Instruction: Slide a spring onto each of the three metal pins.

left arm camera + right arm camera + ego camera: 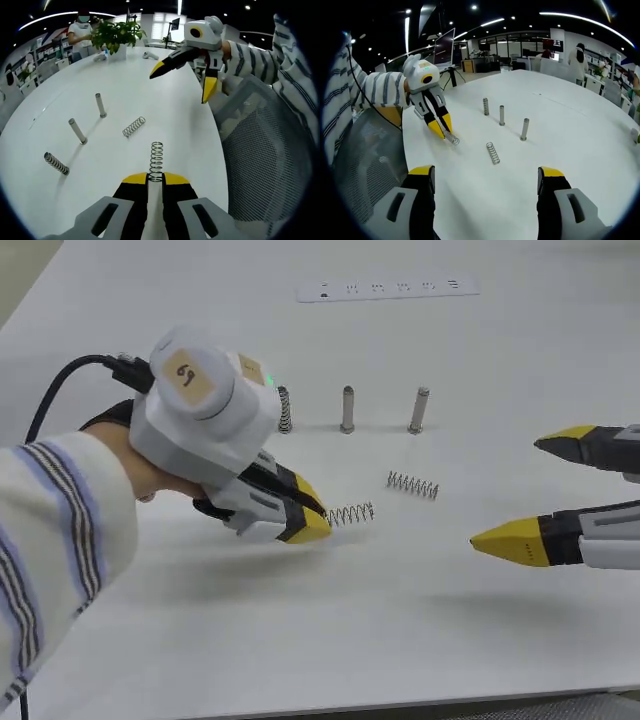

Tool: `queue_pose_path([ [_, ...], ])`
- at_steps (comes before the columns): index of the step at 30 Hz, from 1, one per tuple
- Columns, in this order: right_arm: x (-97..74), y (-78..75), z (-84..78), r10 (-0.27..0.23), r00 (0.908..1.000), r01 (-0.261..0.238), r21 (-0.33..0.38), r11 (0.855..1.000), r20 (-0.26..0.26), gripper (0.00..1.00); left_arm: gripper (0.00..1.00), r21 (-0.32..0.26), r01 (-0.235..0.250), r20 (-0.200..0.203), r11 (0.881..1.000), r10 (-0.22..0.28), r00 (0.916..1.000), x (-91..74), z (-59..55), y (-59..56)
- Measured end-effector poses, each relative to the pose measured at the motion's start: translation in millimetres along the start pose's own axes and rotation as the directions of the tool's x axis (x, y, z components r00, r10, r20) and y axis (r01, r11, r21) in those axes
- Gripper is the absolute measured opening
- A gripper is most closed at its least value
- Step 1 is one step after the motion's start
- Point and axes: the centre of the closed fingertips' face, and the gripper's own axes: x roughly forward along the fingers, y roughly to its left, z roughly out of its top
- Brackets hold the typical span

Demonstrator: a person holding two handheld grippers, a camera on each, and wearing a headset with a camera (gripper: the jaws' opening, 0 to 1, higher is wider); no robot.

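Left tool [318,521] seen clenched on the end of a spring [352,513] lying on the surface [300,640]. Right tool [508,490] held released, well apart. Second spring [412,484] lies near. One pin [285,410] is already sleeved; middle pin [347,408] and end pin [418,410] stand bare. Spring is best upended, bore centred over pin tip, then lowered.

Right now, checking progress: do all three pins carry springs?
No, the left pin wears a spring; middle pin and right pin stand bare.

Open office, ceiling strip lights [580,19]; white table [300,640], power strip [388,287] toward far side, potted plant [116,34]
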Motion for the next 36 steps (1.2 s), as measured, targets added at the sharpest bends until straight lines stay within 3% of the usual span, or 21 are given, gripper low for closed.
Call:
queue_pose_path([
  [13,14.1,22.6,5.8,0.091,0.9959,-0.091,-0.068,0.994,-0.003,0.73,0.02,0.011,0.028,0.023,1.000,-0.028,0.9993,-9.5,6.4,-11.9],
  [18,21.3,35.6,10.1,0.135,0.9909,-0.134,-0.102,0.986,0.000,0.62,0.02,0.027,0.031,0.022,0.999,-0.031,0.9993,-12.5,9.5,-14.3],
  [31,32.4,63.4,23.4,0.228,0.9729,-0.220,-0.149,0.964,0.040,0.50,0.02,0.037,0.056,0.023,0.998,-0.056,0.9981,-15.6,9.4,-23.2],
  [36,39.4,71.5,24.4,0.248,0.9685,-0.240,-0.164,0.957,0.028,0.45,0.02,0.039,0.064,0.023,0.997,-0.065,0.9976,-15.1,10.2,-25.7],
])
